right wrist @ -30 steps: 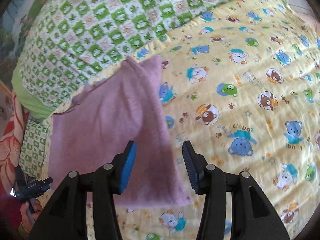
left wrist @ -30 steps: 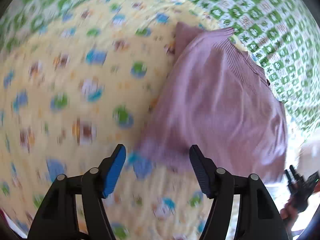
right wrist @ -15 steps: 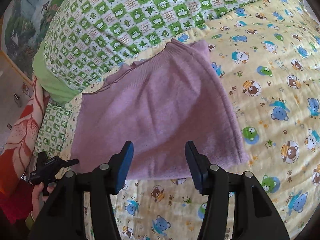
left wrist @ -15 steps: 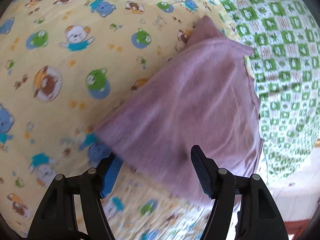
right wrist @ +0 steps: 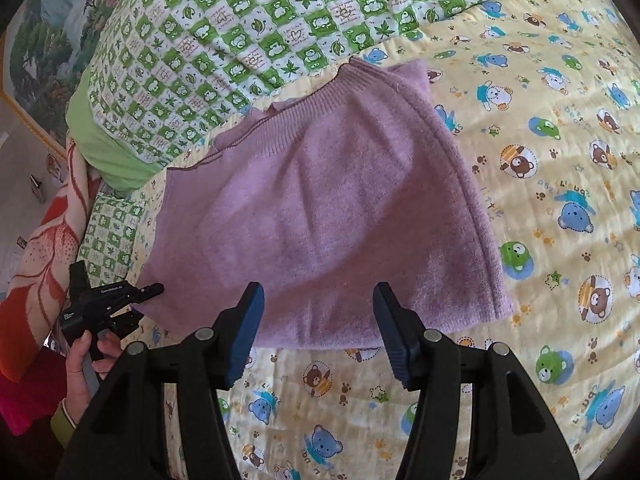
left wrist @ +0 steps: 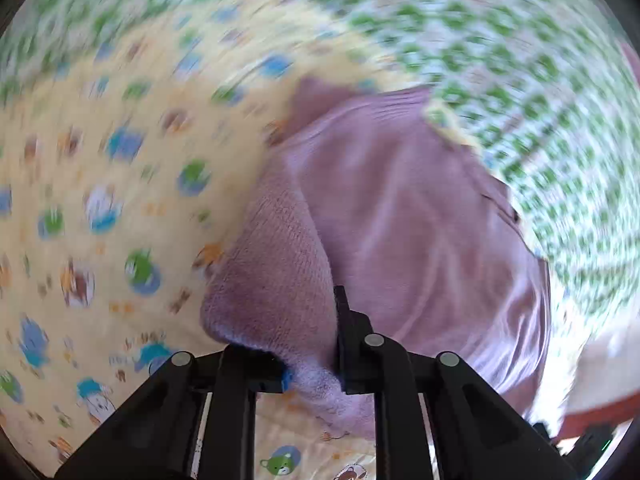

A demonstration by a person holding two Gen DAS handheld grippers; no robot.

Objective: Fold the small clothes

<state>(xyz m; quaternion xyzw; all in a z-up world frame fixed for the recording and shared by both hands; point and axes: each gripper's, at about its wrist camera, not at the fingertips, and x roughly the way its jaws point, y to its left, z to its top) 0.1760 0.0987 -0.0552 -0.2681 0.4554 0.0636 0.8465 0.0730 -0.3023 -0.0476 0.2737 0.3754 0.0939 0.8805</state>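
Note:
A small purple knitted garment (right wrist: 320, 216) lies folded on a yellow bear-print quilt (right wrist: 540, 184). In the left wrist view my left gripper (left wrist: 310, 364) is shut on the near edge of the garment (left wrist: 400, 216), and the knit bunches up between its fingers. That view is blurred by motion. My right gripper (right wrist: 318, 334) is open and empty, just above the garment's near edge. The left gripper also shows in the right wrist view (right wrist: 100, 308), held in a hand at the garment's left corner.
A green-and-white checked quilt (right wrist: 256, 32) covers the far side, with a green pillow (right wrist: 108, 136) at the left. A red floral cloth (right wrist: 36, 264) lies at the left edge of the bed.
My left gripper has closed on the garment's near edge and swung around. The right gripper has drawn back a little and stays open.

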